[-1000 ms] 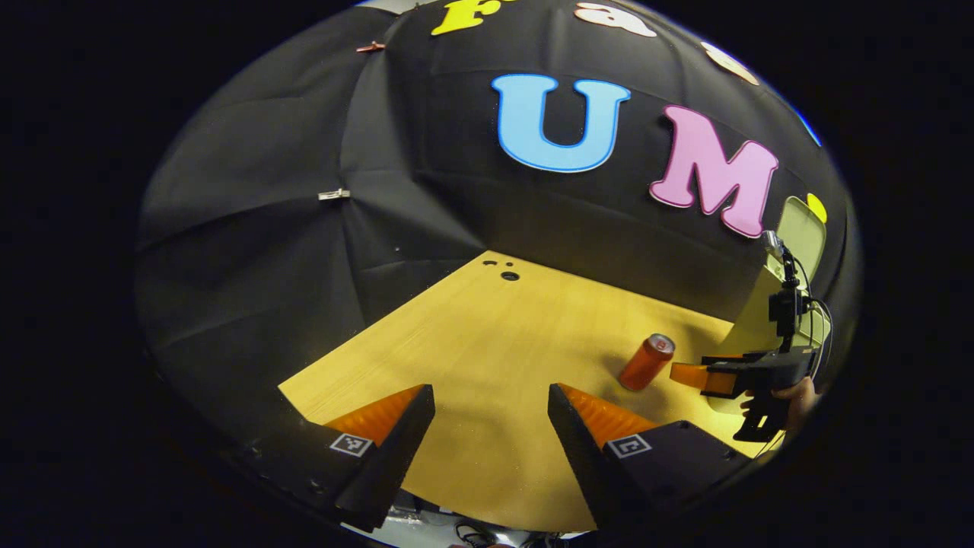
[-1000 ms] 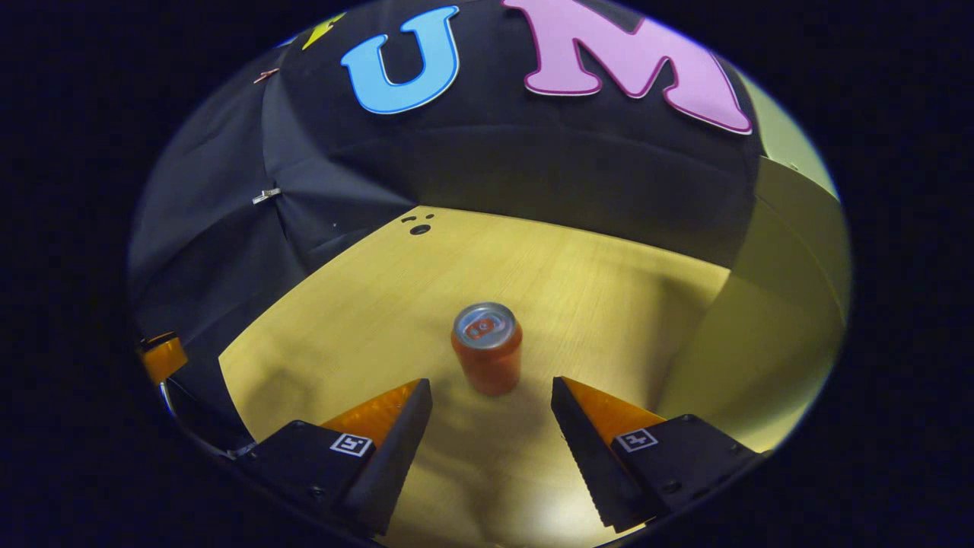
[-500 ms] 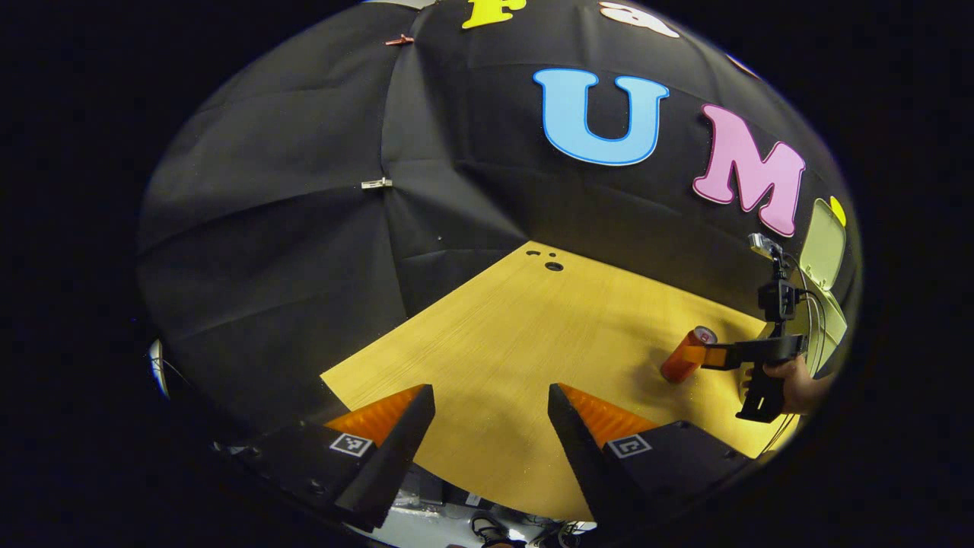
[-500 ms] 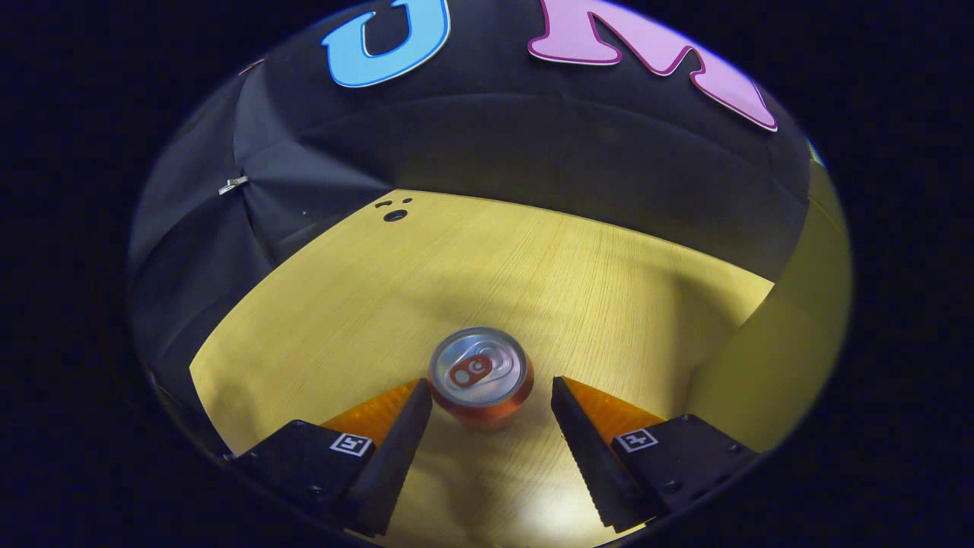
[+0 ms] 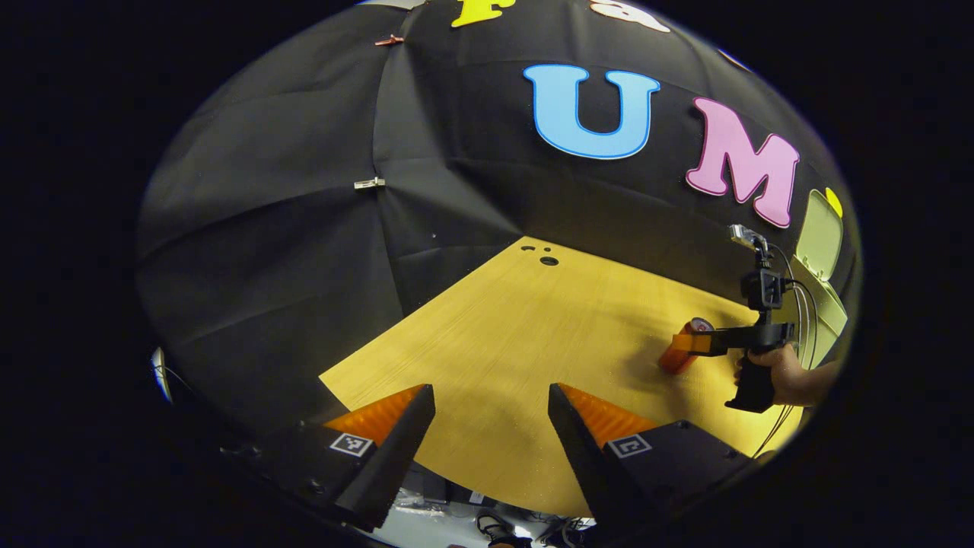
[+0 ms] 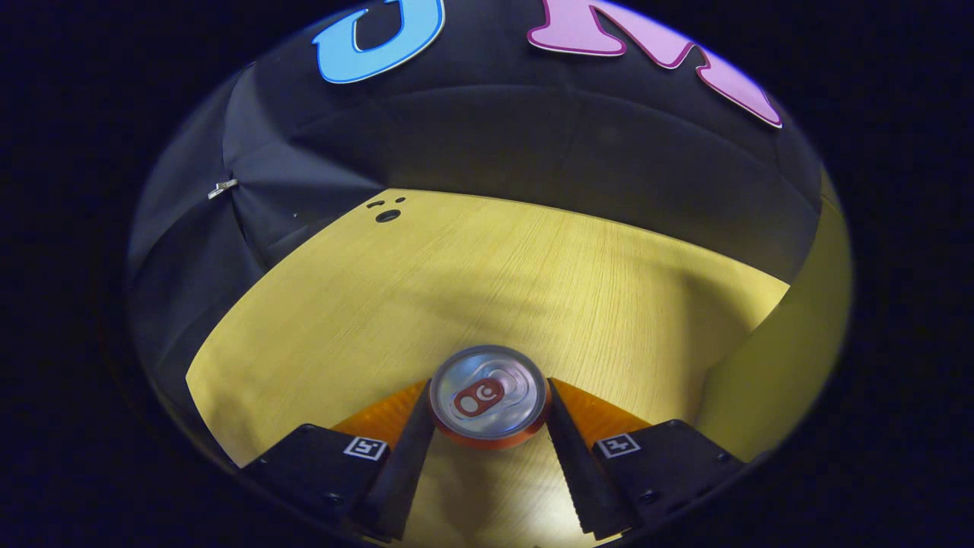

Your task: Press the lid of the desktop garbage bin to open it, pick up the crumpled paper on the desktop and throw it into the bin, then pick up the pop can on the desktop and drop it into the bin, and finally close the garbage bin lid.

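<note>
Since a second ago right gripper [image 6: 488,415] has closed in and now pinches the upright pop can [image 6: 488,395] near its top at 6 o'clock on the desk [image 6: 487,281] (left gripper [image 5: 491,426] spread, idle), so it may tip or slip when lifted.

The right tongs [image 6: 489,415] are clamped on the can [image 6: 488,395], one finger pressed against each side, with the can seen from above. They're gripped by a hand [image 5: 776,373] at the pistol handle. The left tongs [image 5: 491,415] are held wide apart, nothing between them, tilted down.
</note>
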{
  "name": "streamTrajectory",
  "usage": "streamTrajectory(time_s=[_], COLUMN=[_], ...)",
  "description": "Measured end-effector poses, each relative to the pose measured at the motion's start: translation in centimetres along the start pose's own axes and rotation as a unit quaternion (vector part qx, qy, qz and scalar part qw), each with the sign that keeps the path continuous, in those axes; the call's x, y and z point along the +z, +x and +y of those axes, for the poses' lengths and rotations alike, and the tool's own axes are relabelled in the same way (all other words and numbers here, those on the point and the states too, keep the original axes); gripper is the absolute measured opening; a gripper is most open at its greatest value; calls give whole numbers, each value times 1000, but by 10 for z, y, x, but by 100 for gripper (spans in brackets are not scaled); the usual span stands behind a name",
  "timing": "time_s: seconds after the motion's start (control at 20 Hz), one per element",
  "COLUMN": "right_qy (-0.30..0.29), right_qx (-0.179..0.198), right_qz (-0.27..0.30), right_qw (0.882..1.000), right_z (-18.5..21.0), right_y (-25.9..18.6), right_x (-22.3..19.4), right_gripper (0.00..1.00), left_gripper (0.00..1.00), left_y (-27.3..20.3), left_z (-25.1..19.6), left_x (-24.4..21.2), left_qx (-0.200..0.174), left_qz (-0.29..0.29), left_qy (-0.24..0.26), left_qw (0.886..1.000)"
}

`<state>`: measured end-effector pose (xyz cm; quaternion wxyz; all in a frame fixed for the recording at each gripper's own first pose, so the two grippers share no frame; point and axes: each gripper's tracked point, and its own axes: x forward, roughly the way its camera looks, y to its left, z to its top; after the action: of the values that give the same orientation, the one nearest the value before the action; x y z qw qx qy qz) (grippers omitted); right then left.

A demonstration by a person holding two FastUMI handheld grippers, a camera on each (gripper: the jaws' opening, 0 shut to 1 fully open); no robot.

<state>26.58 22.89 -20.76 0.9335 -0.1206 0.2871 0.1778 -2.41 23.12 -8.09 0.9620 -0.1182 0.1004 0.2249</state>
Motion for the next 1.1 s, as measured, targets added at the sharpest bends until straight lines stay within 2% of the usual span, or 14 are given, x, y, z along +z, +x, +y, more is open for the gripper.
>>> streamTrajectory(time_s=[0.25,0.6,1.05,1.1], right_qy=[-17,-33,-64,-63], right_qx=[5,15,5,1], right_qz=[-15,-85,-208,-217], right_qw=[1000,996,976,974], right_z=[-2,-5,-24,-29], right_y=[-12,-80,-195,-205], right_x=[11,64,149,156], right_gripper=[83,83,83,83], left_gripper=[96,96,96,94], left_y=[-2,-4,-3,-2], left_z=[-8,-34,-69,-72], left_x=[-4,-7,-15,-15], left_qx=[-14,-53,-110,-114], left_qz=[0,-5,-1,-2], left_qy=[1,9,32,36], left_qw=[1000,999,993,993])
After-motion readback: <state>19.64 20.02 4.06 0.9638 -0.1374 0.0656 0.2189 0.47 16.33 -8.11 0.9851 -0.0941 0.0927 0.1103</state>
